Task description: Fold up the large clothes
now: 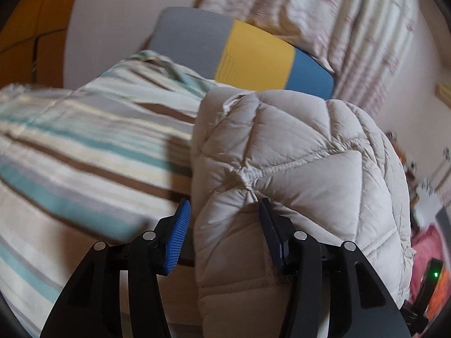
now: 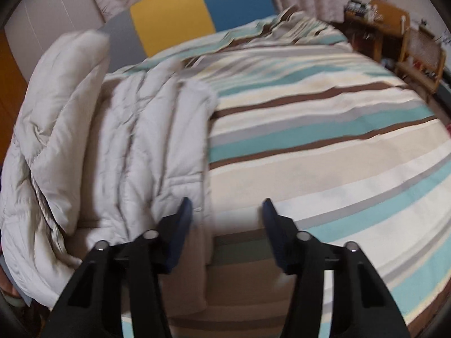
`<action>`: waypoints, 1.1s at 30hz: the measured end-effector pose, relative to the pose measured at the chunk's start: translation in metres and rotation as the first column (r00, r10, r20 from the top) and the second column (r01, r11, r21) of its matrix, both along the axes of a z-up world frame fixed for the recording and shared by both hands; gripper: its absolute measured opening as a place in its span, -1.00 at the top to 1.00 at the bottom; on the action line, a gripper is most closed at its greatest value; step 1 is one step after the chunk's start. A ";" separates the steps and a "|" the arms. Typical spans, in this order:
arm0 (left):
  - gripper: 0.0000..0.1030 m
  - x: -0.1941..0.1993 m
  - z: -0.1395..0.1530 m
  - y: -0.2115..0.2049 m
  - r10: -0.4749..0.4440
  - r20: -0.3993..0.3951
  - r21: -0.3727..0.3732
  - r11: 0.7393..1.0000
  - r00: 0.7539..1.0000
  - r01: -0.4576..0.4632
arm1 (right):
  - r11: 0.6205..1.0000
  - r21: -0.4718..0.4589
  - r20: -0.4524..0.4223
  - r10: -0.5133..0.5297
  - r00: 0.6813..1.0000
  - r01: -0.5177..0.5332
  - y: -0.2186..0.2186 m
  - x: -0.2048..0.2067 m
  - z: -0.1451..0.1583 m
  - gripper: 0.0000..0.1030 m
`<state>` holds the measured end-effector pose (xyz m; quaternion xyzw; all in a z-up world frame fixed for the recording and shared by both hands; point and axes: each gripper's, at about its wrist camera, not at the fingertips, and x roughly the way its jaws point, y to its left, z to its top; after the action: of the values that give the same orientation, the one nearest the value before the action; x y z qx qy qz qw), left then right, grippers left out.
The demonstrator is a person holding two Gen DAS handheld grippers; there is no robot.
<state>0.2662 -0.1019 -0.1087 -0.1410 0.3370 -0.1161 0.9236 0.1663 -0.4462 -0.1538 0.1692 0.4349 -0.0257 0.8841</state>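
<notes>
I am working over a bed covered by a striped bedspread in teal, brown and cream. On that bedspread, toward its left side as my right wrist camera sees it, lies the pale quilted jacket, partly doubled over with one thick fold raised along its outer edge. My left gripper stands wide, and a puffy bulge of the jacket sits between its fingers; I cannot tell whether either pad touches the fabric. My right gripper is also spread wide, holding nothing, just beside the jacket's near edge, over bare bedspread. Beyond the jacket stands a headboard in grey, yellow and blue panels, and behind it hang pale patterned curtains.
</notes>
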 end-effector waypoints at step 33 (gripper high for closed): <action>-0.62 0.084 0.027 -0.143 -0.049 -0.090 0.431 0.899 0.995 0.083 | 0.977 -0.212 0.161 0.055 0.985 -0.020 0.025 0.141 0.065 0.12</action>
<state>0.3506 -0.2444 -0.0816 0.0753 0.3942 -0.0641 0.9137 0.3070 -0.4215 -0.0891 0.0684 0.3580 -0.0404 0.9304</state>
